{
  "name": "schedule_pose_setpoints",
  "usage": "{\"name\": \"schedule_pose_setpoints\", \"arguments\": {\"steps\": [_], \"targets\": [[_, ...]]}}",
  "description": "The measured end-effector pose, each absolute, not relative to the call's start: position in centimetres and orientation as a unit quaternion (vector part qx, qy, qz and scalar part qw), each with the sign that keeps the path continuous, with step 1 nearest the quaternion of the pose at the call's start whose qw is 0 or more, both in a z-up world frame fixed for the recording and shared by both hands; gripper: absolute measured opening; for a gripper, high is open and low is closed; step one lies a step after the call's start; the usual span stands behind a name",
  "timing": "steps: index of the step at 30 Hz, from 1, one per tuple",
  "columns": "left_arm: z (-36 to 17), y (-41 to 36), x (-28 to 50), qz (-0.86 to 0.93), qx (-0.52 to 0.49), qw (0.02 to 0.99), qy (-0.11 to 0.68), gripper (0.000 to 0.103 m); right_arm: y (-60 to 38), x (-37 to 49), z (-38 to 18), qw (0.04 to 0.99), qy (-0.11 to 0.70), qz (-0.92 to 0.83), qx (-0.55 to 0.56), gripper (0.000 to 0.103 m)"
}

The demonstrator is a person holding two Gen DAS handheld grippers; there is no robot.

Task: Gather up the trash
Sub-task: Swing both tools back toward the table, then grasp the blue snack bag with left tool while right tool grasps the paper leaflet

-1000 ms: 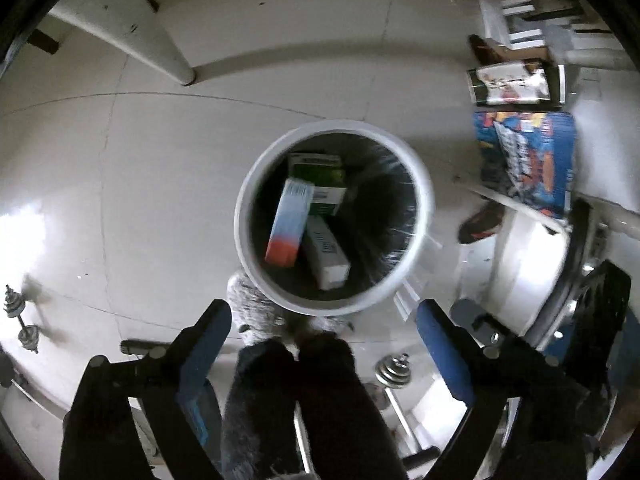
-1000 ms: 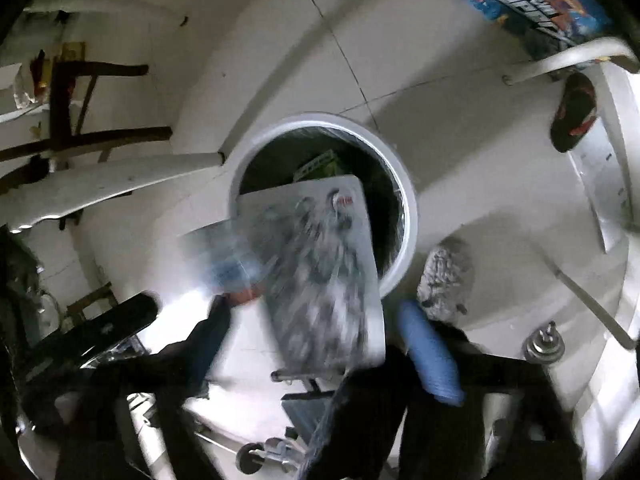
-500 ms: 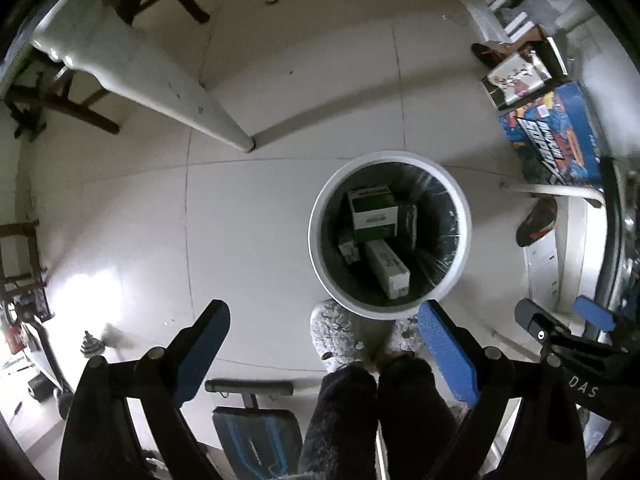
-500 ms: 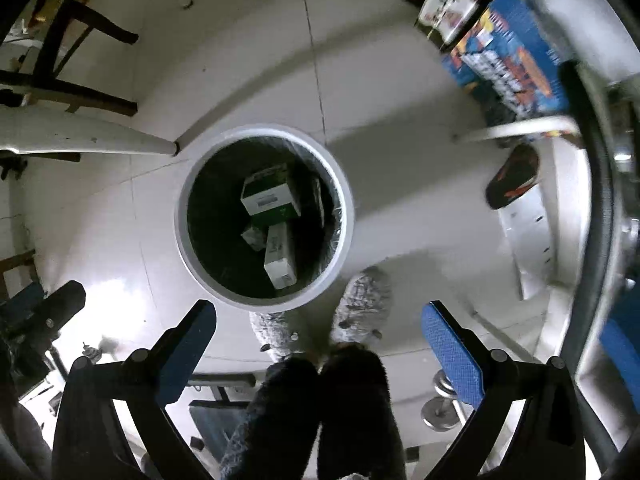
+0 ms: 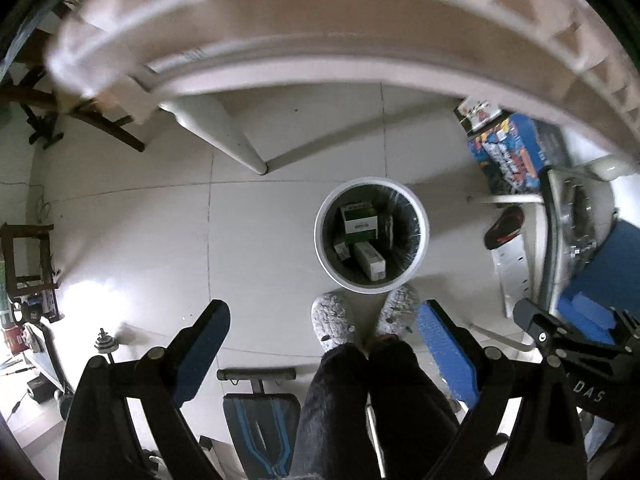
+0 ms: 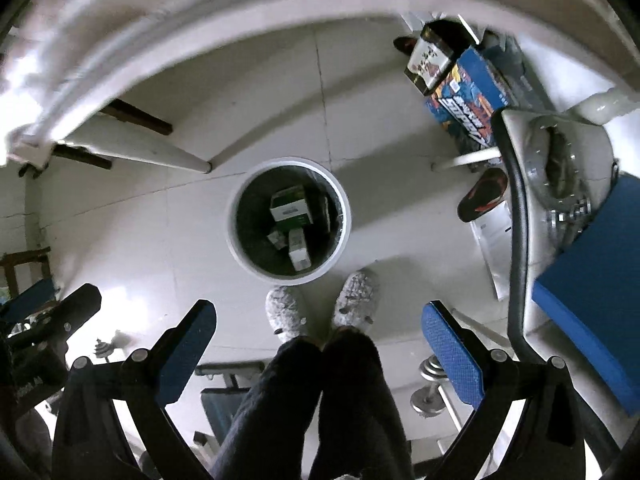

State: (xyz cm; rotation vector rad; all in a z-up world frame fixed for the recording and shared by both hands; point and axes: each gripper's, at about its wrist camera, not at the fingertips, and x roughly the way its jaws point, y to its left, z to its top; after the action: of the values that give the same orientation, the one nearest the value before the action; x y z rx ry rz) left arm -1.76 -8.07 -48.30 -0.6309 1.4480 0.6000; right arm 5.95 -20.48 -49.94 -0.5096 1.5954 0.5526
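Note:
A white round trash bin [image 5: 422, 258] with a black liner stands on the tiled floor far below; it also shows in the right wrist view [image 6: 345, 236]. Inside lie a green and white box [image 5: 359, 222] [image 6: 291, 209] and smaller white boxes [image 5: 370, 266] [image 6: 299, 255]. My left gripper [image 5: 326, 350] is open and empty, high above the floor. My right gripper [image 6: 320, 344] is open and empty, also high above the bin. The other gripper shows at the right edge of the left wrist view [image 5: 576, 346].
The white table's underside and edge [image 5: 320, 28] [image 6: 160, 40] fill the top of both views, with a table leg [image 5: 224, 136]. The person's legs and grey slippers [image 5: 334, 322] stand by the bin. Colourful boxes [image 6: 464, 88], a chair with blue seat [image 6: 588, 280], dumbbells [image 6: 430, 384] and a bench [image 5: 260, 412] surround it.
Both grippers have risen well above the bin, up to the table's underside. A second ago a flat packet was falling from the right gripper into the bin; both are empty now.

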Motion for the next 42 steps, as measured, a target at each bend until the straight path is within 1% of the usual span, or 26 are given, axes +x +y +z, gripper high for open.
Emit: {"name": "schedule_pose_setpoints", "arguments": {"steps": [8, 13, 17, 21, 27, 33, 37, 42], "targets": [[-38.4, -6.9, -2.6, 0.279, -0.266, 0.695, 0.608, 0.096, -19.4, 4.9, -38.5, 0.652, 0.686, 0.26, -0.194, 0.103], [-33.9, -4.9, -1.2, 0.303, -0.249, 0.709, 0.586, 0.096, -18.2, 6.5, -32.9, 0.669, 0.678, 0.268, -0.146, 0.103], [-31.1, -2.6, 1.6, 0.317, -0.247, 0.723, 0.561, 0.096, -16.4, 10.1, -29.7, 0.682, 0.668, 0.272, -0.118, 0.103], [-29.4, -0.1, 6.8, 0.328, -0.238, 0.734, 0.545, 0.096, -14.5, 15.8, -27.6, 0.704, 0.649, 0.27, -0.1, 0.103], [-29.2, 4.3, 18.1, 0.353, -0.249, 0.723, 0.538, 0.096, -10.7, 28.2, -26.2, 0.72, 0.634, 0.261, -0.109, 0.103], [-33.4, 7.7, 28.5, 0.369, -0.267, 0.678, 0.576, 0.096, -5.4, 41.0, -27.7, 0.704, 0.634, 0.253, -0.195, 0.103], [-36.5, 9.0, 32.2, 0.379, -0.284, 0.65, 0.594, 0.096, -2.3, 47.7, -29.7, 0.685, 0.635, 0.253, -0.254, 0.103], [-38.8, 9.7, 34.0, 0.388, -0.295, 0.628, 0.607, 0.096, 1.0, 52.9, -32.5, 0.658, 0.629, 0.255, -0.327, 0.103]]}}
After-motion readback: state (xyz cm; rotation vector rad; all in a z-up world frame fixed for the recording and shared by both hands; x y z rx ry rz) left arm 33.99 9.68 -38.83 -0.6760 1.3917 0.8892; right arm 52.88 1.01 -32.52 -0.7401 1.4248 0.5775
